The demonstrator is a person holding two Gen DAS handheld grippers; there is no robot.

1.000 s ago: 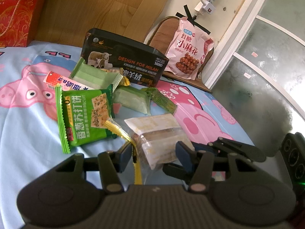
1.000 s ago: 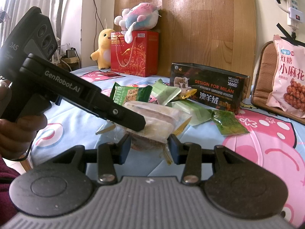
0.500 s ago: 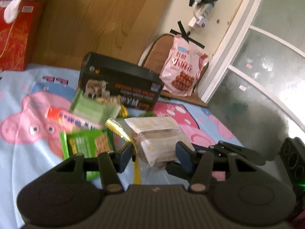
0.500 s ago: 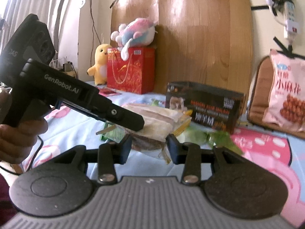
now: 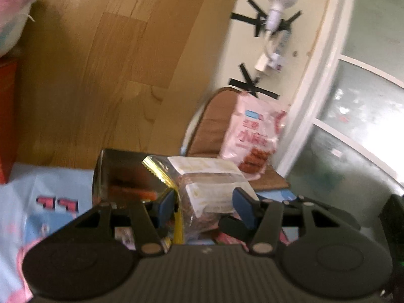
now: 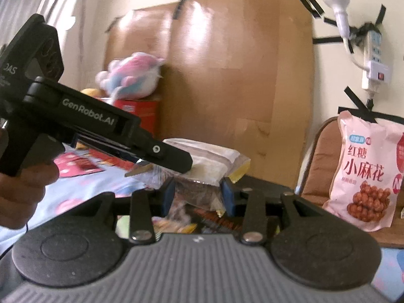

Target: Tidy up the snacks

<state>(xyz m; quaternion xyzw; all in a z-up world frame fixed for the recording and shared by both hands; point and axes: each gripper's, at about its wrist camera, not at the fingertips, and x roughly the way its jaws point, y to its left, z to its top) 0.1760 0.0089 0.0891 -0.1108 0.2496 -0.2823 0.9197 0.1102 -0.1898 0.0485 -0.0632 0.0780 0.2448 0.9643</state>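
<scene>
Both tongs gripped one clear packet of cakes point(image 5: 209, 189): the left gripper point(image 5: 203, 205) had its blue pads pressed to the packet's sides, jaws roughly half apart, and the right gripper point(image 6: 198, 193) clamped the same packet from the other end, its jaws having just closed a little further onto the wrapper. The packet (yellow-edged, with a dark layer beneath pale ones) hung above the dark open box point(image 5: 121, 174) on the pink-and-blue sheet point(image 5: 45, 189). A pink snack bag point(image 6: 366, 174) leaned on a brown cushion point(image 5: 214, 126) beside the wall.
</scene>
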